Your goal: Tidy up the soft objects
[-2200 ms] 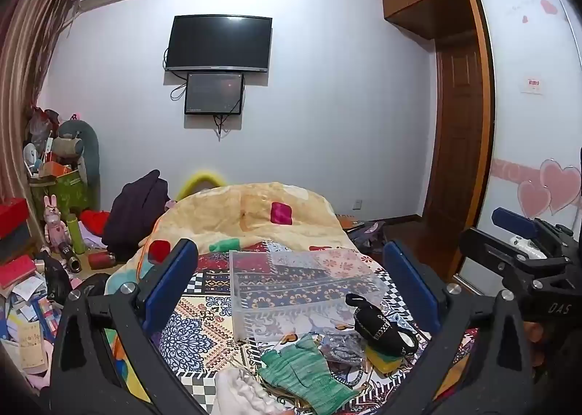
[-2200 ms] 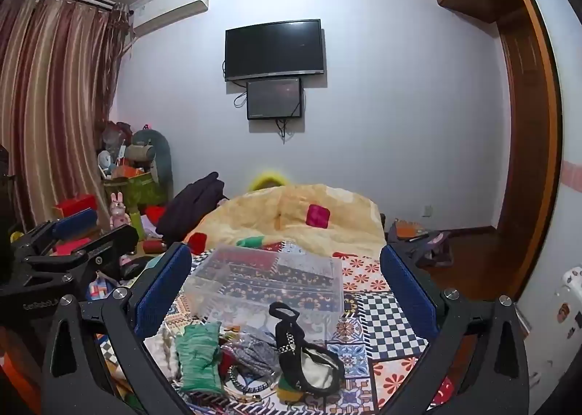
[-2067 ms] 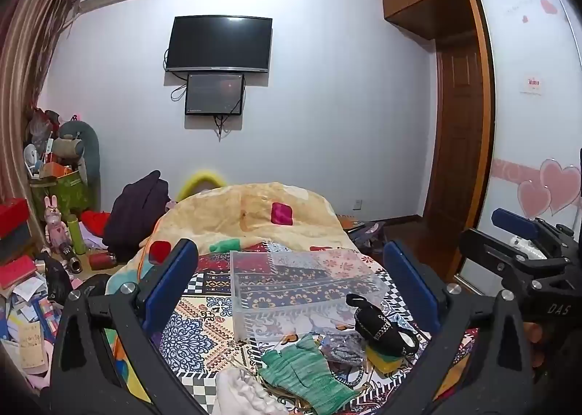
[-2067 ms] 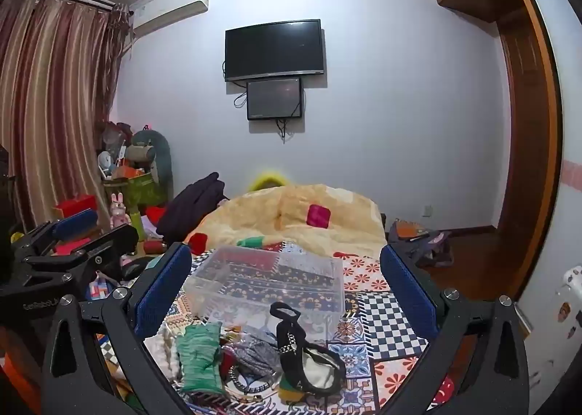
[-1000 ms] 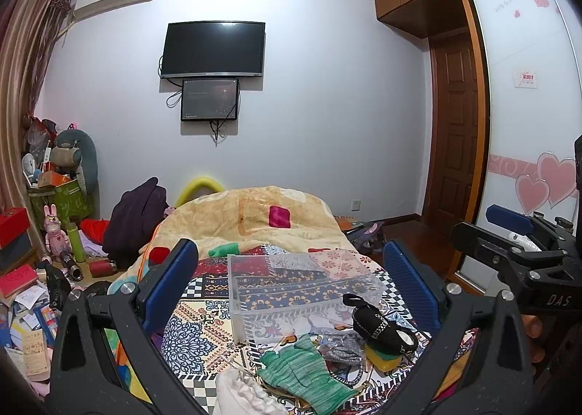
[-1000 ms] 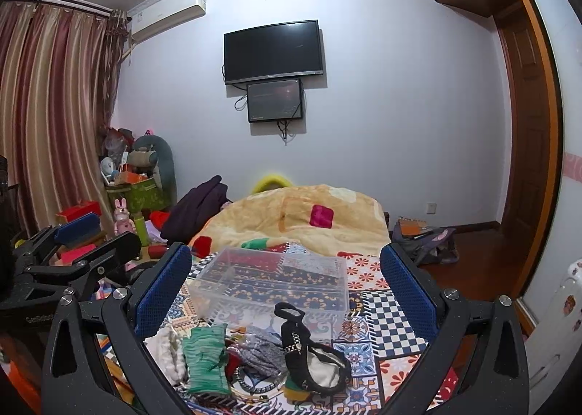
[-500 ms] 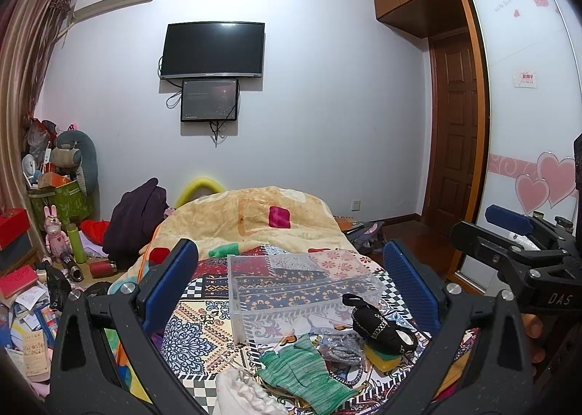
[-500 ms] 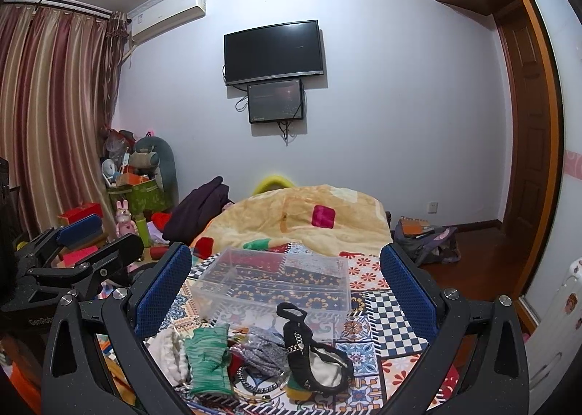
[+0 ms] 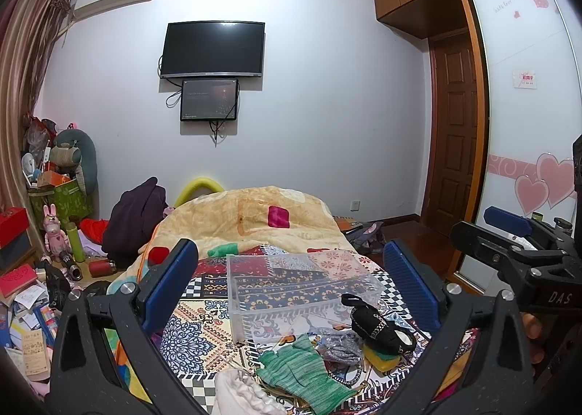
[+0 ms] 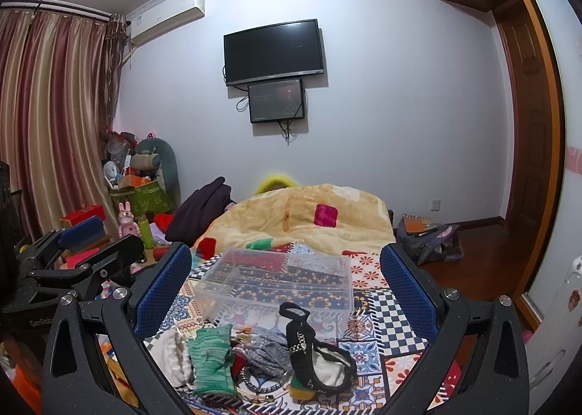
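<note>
A heap of soft things lies on the patterned bed cover: a green knit glove (image 9: 302, 373) (image 10: 211, 355), a white knit piece (image 9: 240, 395) (image 10: 169, 353), a grey knit piece (image 9: 338, 344) (image 10: 269, 346) and a black pouch with a strap (image 9: 378, 324) (image 10: 316, 353). Behind the heap stands an empty clear plastic box (image 9: 294, 287) (image 10: 280, 280). My left gripper (image 9: 291, 287) is open and empty above the heap. My right gripper (image 10: 285, 291) is open and empty too, to the right of the left one (image 10: 83, 262).
A yellow quilt (image 9: 251, 218) is bunched at the bed's far end, with a dark garment (image 9: 134, 215) beside it. Boxes, toys and bottles crowd the floor at the left (image 9: 54, 233). A bag (image 10: 425, 236) lies on the wooden floor by the door.
Both grippers have tilted slightly upward and drifted a little; the view now shows more of the ceiling. The jaws stay open and nothing on the bed has moved.
</note>
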{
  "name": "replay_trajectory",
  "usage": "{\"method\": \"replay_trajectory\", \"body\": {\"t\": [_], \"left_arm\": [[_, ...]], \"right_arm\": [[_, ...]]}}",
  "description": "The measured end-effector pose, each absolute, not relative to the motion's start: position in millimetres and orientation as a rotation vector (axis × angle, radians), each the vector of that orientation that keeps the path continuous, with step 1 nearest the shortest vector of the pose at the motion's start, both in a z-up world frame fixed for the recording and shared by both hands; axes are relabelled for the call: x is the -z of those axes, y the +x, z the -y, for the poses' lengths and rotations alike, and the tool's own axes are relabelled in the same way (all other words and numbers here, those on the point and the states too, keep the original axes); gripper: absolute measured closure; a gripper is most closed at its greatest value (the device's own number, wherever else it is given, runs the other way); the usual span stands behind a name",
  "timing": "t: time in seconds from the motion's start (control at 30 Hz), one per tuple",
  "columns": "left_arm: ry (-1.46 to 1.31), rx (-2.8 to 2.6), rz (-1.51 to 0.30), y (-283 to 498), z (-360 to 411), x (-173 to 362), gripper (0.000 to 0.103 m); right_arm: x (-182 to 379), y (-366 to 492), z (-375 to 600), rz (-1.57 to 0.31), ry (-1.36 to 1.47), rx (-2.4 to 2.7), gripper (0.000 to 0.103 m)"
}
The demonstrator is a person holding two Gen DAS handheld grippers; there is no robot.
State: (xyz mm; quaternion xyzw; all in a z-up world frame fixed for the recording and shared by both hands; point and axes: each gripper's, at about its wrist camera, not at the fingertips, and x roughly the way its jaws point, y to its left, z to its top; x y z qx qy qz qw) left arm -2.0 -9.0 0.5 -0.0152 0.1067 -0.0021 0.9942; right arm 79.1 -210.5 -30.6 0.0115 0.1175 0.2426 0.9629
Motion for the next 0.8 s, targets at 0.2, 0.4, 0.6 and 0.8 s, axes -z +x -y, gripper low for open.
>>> {"method": "replay_trajectory", "body": {"t": [0.2,0.4,0.6,0.8], "left_arm": [[-0.031,0.002,-0.211,-1.8,10.1,-0.3,0.0],[-0.032,0.004,-0.215,-1.2,11.2,-0.4,0.0],[-0.034,0.004,-0.214,-1.1,11.4,-1.3,0.0],[-0.033,0.005,-0.217,-0.8,11.4,-0.7,0.0]], "right_arm": [[30.5,79.6,210.9,-0.239,0.024,-0.493,0.0],[30.1,79.0,210.1,-0.239,0.024,-0.495,0.0],[29.6,77.8,209.8,-0.24,0.026,-0.497,0.0],[30.0,77.0,209.5,-0.239,0.03,-0.501,0.0]]}}
